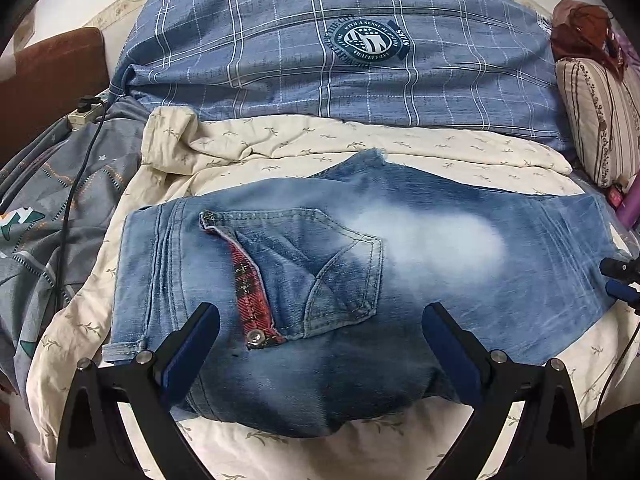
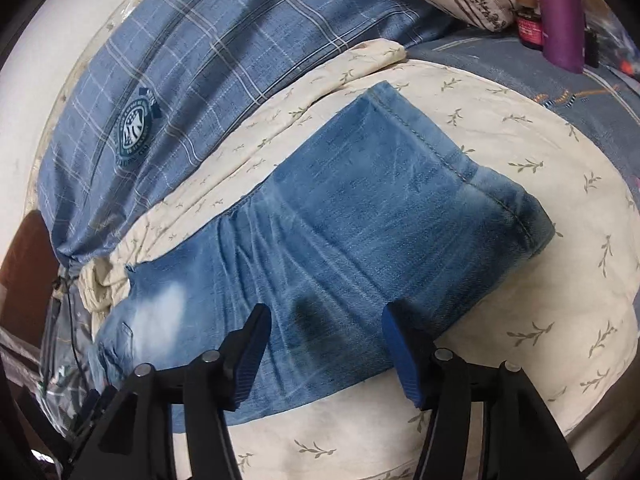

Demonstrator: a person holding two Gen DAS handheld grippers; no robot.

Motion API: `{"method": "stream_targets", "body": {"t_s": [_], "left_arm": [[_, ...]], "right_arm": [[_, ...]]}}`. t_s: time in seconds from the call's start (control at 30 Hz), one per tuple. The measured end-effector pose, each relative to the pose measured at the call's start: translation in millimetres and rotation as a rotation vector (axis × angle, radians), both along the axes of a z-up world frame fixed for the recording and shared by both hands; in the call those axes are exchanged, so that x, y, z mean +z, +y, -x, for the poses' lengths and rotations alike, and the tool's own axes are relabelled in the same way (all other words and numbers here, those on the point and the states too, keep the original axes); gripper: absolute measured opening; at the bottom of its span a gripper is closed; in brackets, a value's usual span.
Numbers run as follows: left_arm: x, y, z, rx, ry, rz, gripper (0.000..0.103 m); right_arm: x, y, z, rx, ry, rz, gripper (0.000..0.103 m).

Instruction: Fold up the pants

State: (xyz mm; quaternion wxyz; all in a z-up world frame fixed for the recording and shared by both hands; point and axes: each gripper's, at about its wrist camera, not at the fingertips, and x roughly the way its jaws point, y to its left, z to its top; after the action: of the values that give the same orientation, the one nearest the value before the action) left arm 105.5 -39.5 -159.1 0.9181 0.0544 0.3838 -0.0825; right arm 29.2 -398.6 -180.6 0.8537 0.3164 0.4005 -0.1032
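Faded blue jeans (image 1: 400, 264) lie folded flat on a cream sheet with leaf print (image 1: 320, 448). The back pocket with a red plaid flap (image 1: 250, 292) faces up, waistband to the left. My left gripper (image 1: 320, 316) is open and empty, its blue fingertips (image 1: 200, 328) just above the seat end near the pocket. The jeans also show in the right wrist view (image 2: 360, 232), hem edge at the far right. My right gripper (image 2: 324, 316) is open and empty over the leg end. It shows at the right edge of the left wrist view (image 1: 620, 280).
A blue plaid duvet with a round badge (image 1: 340, 48) lies behind the jeans. A grey patterned cover with a power strip and black cable (image 1: 84, 112) is at left. A striped pillow (image 1: 600, 120), a purple object (image 2: 560, 12) and a small jar (image 2: 528, 20) sit at right.
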Motion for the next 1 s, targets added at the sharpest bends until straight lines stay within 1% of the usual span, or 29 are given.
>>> {"method": "stream_targets", "body": {"t_s": [0.13, 0.27, 0.37, 0.5, 0.77, 1.0], "left_arm": [[0, -1, 1, 0.0, -0.002, -0.005, 0.101], [-1, -3, 2, -0.006, -0.009, -0.019, 0.101], [-1, -2, 2, -0.006, -0.013, -0.024, 0.101], [0, 0, 1, -0.002, -0.013, -0.021, 0.101], [0, 3, 1, 0.0, -0.014, -0.026, 0.101], [-1, 7, 0, 0.008, -0.011, -0.03, 0.101]], "right_arm": [[2, 4, 0, 0.003, 0.005, 0.019, 0.062], [7, 2, 3, -0.018, -0.026, -0.006, 0.062], [12, 7, 2, 0.003, -0.065, -0.011, 0.062], [18, 19, -1, 0.046, -0.084, 0.013, 0.062], [16, 49, -15, 0.132, -0.064, 0.045, 0.062], [13, 66, -23, 0.178, -0.046, 0.054, 0.062]]}}
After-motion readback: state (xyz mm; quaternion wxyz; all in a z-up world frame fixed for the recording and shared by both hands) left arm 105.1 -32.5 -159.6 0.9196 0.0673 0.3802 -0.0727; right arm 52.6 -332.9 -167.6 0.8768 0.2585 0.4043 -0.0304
